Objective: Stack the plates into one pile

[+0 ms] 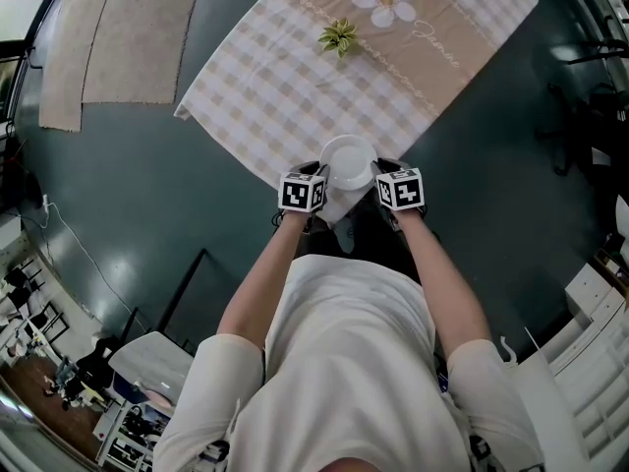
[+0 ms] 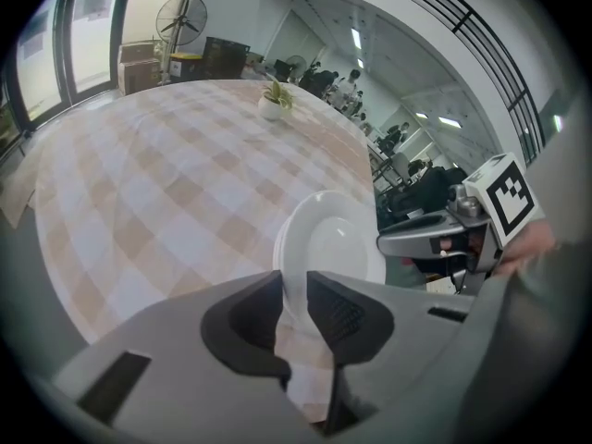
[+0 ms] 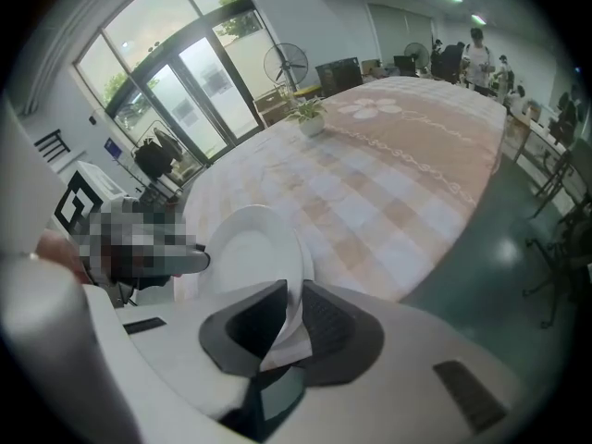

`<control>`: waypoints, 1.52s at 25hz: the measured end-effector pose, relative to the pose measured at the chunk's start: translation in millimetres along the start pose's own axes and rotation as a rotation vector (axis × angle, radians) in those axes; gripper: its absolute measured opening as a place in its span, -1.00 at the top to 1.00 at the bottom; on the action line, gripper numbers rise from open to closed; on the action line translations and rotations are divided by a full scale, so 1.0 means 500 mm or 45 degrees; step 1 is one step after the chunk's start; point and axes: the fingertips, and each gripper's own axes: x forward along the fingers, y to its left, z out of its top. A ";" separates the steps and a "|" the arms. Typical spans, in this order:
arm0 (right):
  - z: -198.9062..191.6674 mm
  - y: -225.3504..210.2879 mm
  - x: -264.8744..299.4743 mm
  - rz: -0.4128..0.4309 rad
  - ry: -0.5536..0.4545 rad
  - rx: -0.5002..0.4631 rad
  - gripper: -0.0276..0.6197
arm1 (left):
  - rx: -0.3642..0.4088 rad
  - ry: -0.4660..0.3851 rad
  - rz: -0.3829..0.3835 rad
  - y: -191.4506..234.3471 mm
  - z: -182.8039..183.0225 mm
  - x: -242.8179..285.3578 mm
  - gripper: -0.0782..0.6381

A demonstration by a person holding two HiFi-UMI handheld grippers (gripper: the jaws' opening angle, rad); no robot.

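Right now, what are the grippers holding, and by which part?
The right gripper clamps the white plate by its rim. On the left gripper, the jaws stand apart around the opposite rim, apparently not pressing.

Plates: side rims hidden under left gripper, right gripper; count unclear, perhaps two.

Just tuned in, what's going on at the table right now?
A person has both grippers at a white plate over the near corner of the checked tablecloth. The right gripper is clamped on the plate's rim. The left gripper has the opposite rim between its jaws, which look slightly apart. Whether another plate lies under it cannot be told. A small potted plant stands farther back on the cloth.
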 end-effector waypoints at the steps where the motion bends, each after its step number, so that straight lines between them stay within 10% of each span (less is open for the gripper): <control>1: 0.000 0.000 0.001 -0.004 0.001 -0.003 0.70 | -0.001 0.001 0.004 0.002 0.000 0.001 0.54; 11: 0.005 -0.002 0.010 -0.055 -0.003 -0.139 0.53 | 0.128 0.001 0.036 -0.005 -0.001 0.007 0.34; 38: 0.031 0.037 -0.205 0.078 -0.218 -0.432 0.57 | -0.084 -0.409 0.219 -0.069 -0.021 -0.221 0.39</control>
